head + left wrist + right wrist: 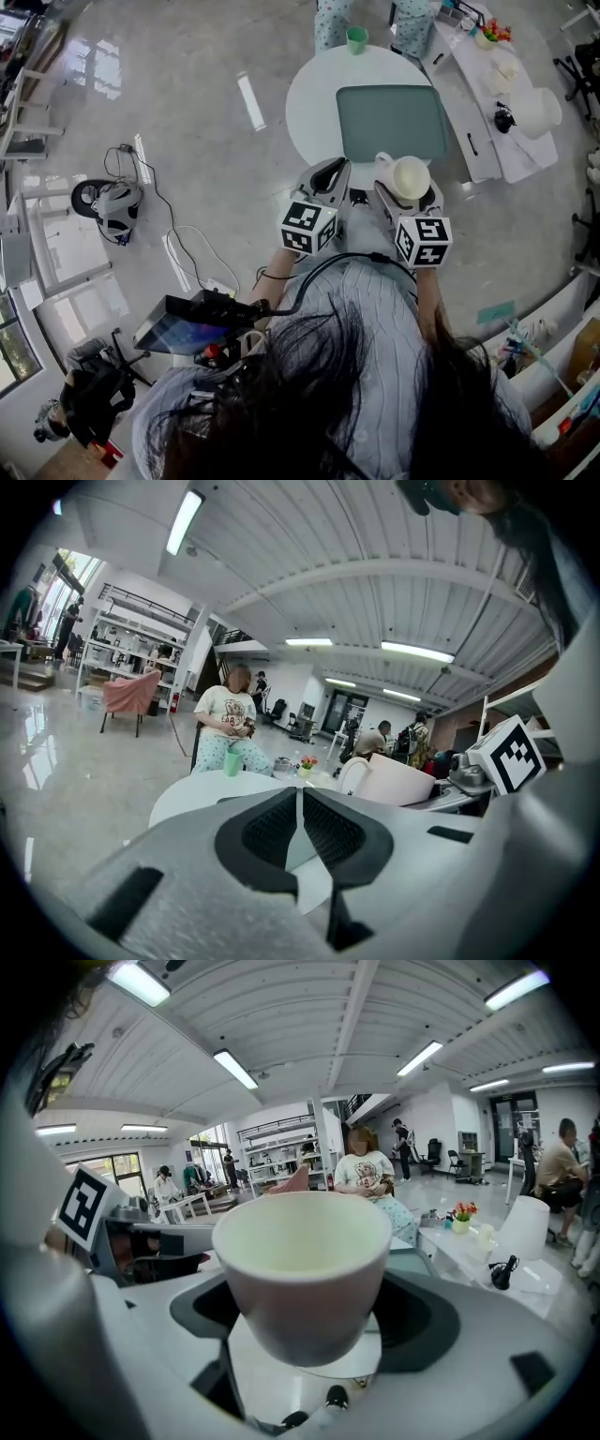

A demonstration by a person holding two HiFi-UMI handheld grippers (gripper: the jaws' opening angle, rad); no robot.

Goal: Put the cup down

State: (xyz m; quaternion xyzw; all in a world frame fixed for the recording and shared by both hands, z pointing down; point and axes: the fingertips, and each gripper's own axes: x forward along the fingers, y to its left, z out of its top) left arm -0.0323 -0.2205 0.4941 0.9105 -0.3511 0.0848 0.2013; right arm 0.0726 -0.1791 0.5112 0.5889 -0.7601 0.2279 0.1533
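right tool (407, 190): closed on the cup (302, 1269), one jaw against each side of its lower wall; the cup stands upright, mouth up, and looks empty.
left tool (298, 829): jaws drawn in to a thin slit with nothing between them, held just beside the right tool.
where the cup is: in the head view it sits over the near edge of the grey-green tray (392, 122) on the round white tabletop (314, 94), with its handle (382, 159) toward the left tool.
step in hand: judged to be the lowering, with the cup not yet released.
how to do it well: bring it straight down and level so the base lands flat on the tray, not half across its near rim. open the jaws only once the base bears its weight, then draw back along the jaw line so the pads do not drag the wall. hold the left tool clear of the handle.
well apart: a small green cup (357, 39) at the far edge, no obstacle.
hard to make out: the cup's base is hidden by its own rim from above and cut off low in the right gripper view, so i cannot tell whether it already touches the tray.
also hidden: the handle in the right gripper view, and the tray's rim height.
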